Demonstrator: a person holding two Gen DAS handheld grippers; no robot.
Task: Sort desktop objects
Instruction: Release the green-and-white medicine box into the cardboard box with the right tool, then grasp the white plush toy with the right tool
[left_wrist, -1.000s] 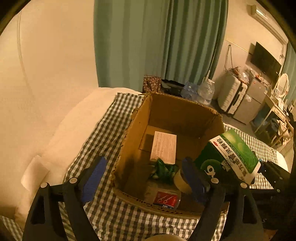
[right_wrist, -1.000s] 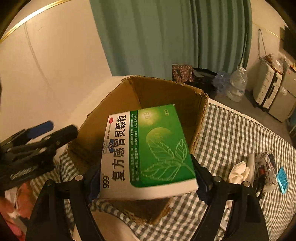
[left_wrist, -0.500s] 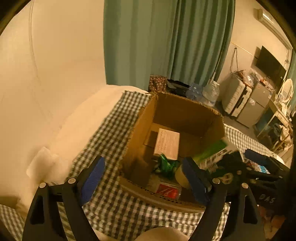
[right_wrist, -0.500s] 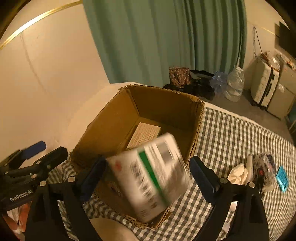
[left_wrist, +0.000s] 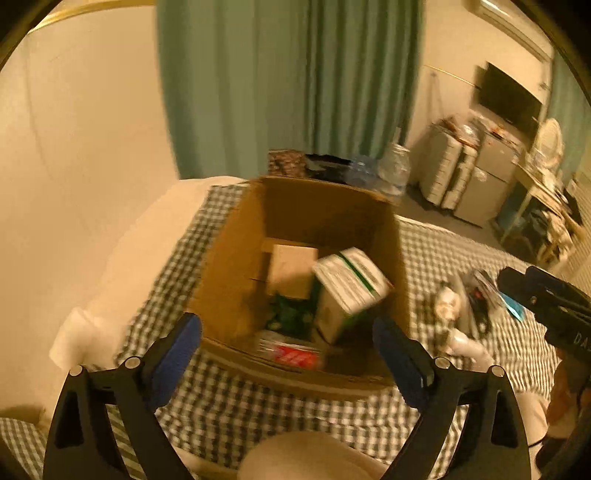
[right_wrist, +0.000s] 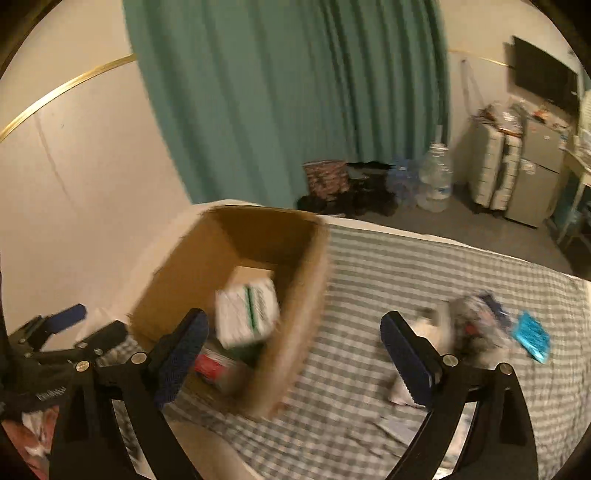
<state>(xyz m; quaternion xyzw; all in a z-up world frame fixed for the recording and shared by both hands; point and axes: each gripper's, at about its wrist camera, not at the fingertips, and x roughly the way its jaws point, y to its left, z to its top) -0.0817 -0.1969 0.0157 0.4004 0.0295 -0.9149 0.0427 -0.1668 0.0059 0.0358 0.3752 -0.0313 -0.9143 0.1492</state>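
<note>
An open cardboard carton stands on a checked cloth. Inside it a green and white medicine box lies tilted, blurred, on top of a tan flat box, a green packet and a red pack. My left gripper hovers before the carton's near wall, its jaws opening with nothing between them. My right gripper is open and empty, above the carton's right wall; in the left wrist view it shows at the far right.
A heap of small items and a teal packet lie on the cloth right of the carton. White bedding borders the left side. A person's knee is at the bottom. A water bottle stands on the floor beyond.
The right gripper let go of the medicine box, which dropped into the carton. Both grippers drew back from the carton, and the right one swung to the right.
</note>
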